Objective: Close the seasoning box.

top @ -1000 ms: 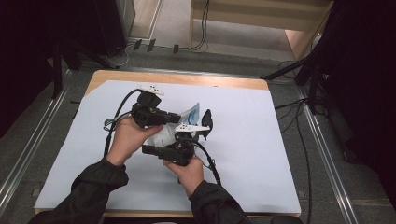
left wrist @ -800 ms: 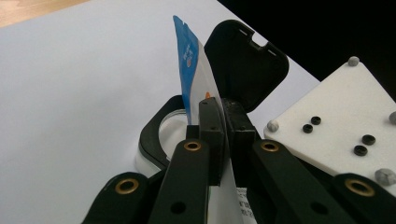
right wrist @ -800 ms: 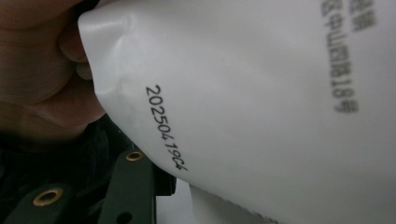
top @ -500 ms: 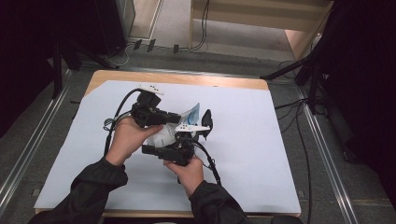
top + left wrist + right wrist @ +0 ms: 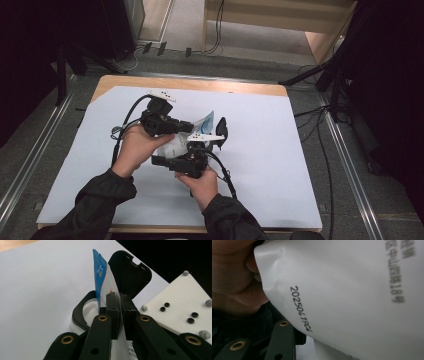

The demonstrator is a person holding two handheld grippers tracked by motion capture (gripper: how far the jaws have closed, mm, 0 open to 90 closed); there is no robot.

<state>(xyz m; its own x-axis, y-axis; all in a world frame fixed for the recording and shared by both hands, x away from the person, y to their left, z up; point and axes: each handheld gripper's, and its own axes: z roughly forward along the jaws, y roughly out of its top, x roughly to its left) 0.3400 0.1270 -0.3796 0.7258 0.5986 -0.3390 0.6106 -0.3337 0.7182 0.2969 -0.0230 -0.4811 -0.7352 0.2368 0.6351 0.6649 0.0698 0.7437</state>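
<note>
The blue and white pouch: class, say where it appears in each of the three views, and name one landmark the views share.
High view: the pouch sits at table centre, between both grippers.
Left gripper view: centre, upright, pinched by the black jaws.
Right gripper view: its white printed side covers most of the frame.
Shared landmark: the black hinged box behind it.

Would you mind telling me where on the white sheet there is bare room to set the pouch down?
The white sheet is bare on its right half, from the black lidded case to the right edge, and along its left side. It is crowded mid-table, where the left gripper and right gripper hold the pouch.
</note>
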